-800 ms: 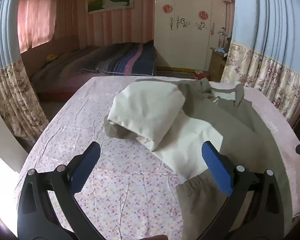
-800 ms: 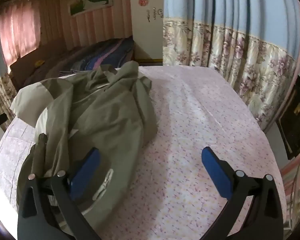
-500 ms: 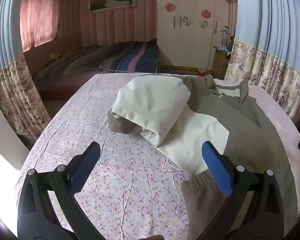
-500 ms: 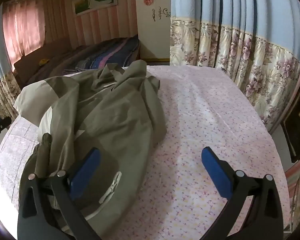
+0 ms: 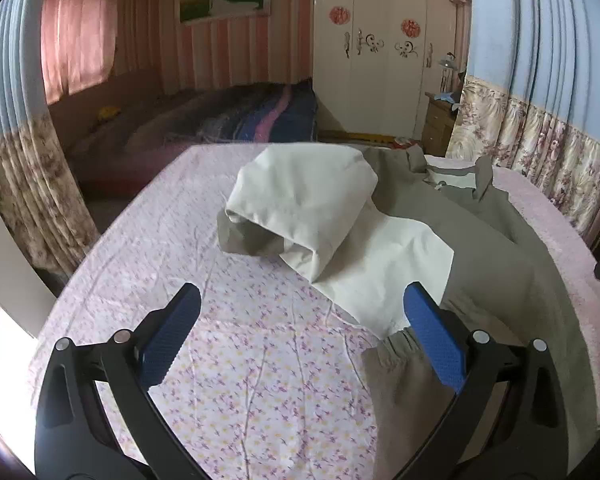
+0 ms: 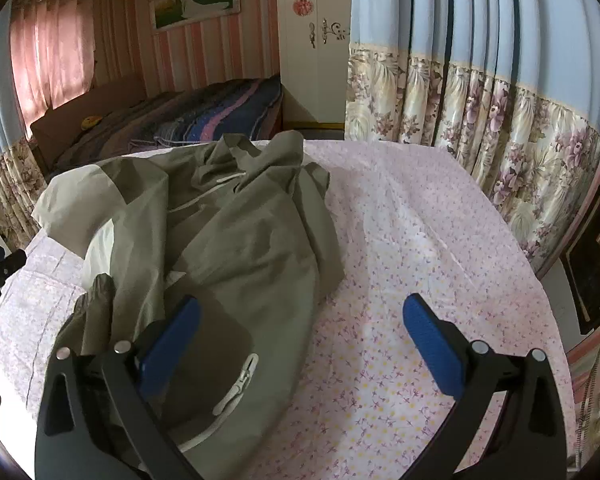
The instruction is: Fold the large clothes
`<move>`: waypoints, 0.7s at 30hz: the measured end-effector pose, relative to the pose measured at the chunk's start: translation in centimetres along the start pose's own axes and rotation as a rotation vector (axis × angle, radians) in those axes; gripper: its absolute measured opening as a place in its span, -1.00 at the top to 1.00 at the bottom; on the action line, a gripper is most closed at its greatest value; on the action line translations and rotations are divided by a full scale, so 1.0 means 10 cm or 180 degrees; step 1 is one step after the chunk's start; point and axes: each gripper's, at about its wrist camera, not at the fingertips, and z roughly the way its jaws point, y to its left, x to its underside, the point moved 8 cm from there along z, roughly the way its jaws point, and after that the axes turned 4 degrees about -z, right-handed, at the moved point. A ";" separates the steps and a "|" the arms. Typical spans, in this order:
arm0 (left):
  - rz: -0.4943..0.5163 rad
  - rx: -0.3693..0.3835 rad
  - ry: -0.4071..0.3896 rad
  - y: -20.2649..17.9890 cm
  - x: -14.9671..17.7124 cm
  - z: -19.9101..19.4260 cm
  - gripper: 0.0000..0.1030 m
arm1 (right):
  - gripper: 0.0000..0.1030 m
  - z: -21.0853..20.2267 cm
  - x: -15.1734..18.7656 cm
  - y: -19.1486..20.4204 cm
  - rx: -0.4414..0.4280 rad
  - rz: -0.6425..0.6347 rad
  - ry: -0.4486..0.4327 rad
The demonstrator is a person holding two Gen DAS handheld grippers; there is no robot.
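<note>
Both tongs, left [image 5: 296, 324] and right [image 6: 300, 324], crept closer, jaws wide, empty; jacket [image 6: 252, 248] looked light, floppy, best grabbed by its hem.

Plenty of room for me here. In the left wrist view, my left gripper [image 5: 300, 312], jaws wide, has bare flowered sheet [image 5: 172, 232] across the lower left; the rumpled jacket [image 5: 480, 248] blocks centre and right. In the right wrist view, my right gripper [image 6: 300, 316] has clear sheet on the right half, jacket heaped left, curtains [image 6: 500, 120] along the upper right.
</note>
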 end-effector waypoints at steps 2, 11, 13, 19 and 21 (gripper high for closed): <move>0.0056 -0.0040 -0.0056 -0.03 -0.02 -0.04 -0.94 | -0.96 -0.02 -0.02 0.02 0.0011 -0.0016 -0.0007; -0.0114 0.0047 -0.0248 0.01 -0.09 -0.10 -0.94 | -0.96 -0.10 -0.10 0.13 -0.0007 -0.0137 -0.0087; -0.0142 0.0087 -0.0185 0.04 -0.09 -0.09 -0.94 | -0.96 -0.10 -0.09 0.13 -0.0007 -0.0130 -0.0073; 0.0004 -0.0091 -0.0131 0.09 -0.08 -0.06 -0.94 | -0.96 -0.04 -0.01 0.11 -0.0010 -0.0125 0.0018; 0.0024 -0.0112 -0.0122 0.11 -0.06 -0.04 -0.94 | -0.96 -0.04 0.01 0.11 -0.0011 -0.0119 0.0033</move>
